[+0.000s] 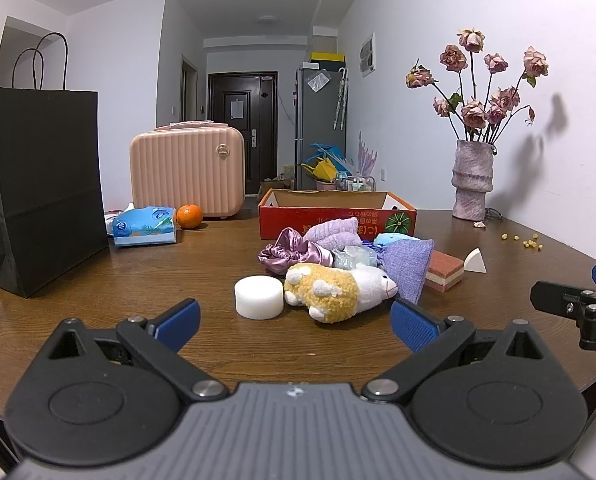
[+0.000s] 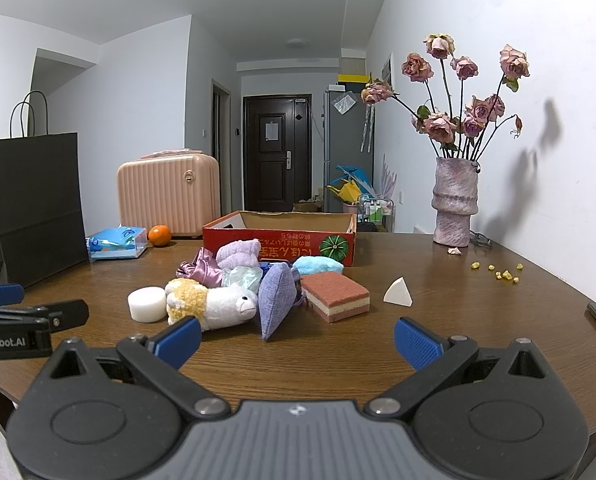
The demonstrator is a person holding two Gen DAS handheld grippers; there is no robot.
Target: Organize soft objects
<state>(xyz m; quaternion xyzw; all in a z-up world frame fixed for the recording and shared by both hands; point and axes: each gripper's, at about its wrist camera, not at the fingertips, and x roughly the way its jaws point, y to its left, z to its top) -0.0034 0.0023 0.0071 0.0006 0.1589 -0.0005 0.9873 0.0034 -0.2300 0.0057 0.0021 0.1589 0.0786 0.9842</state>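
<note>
Soft toys (image 1: 338, 292) heaped on wooden table (image 1: 178, 264) | hallway room | left gripper (image 1: 296, 324), right gripper (image 2: 298, 336) spread, empty

So on the table (image 2: 438, 320) there's a pile of soft stuff just in front of the cardboard box (image 2: 279, 235). Toy sheep (image 2: 214, 304) lies at the front, round foam block (image 2: 147, 303) touching its left side, little pillow (image 2: 276, 300) leaning on its right, sponge (image 2: 335, 295) right of that. Paper bag (image 1: 42, 196) stands far left, vase (image 1: 473, 178) back right by the wall.
</note>
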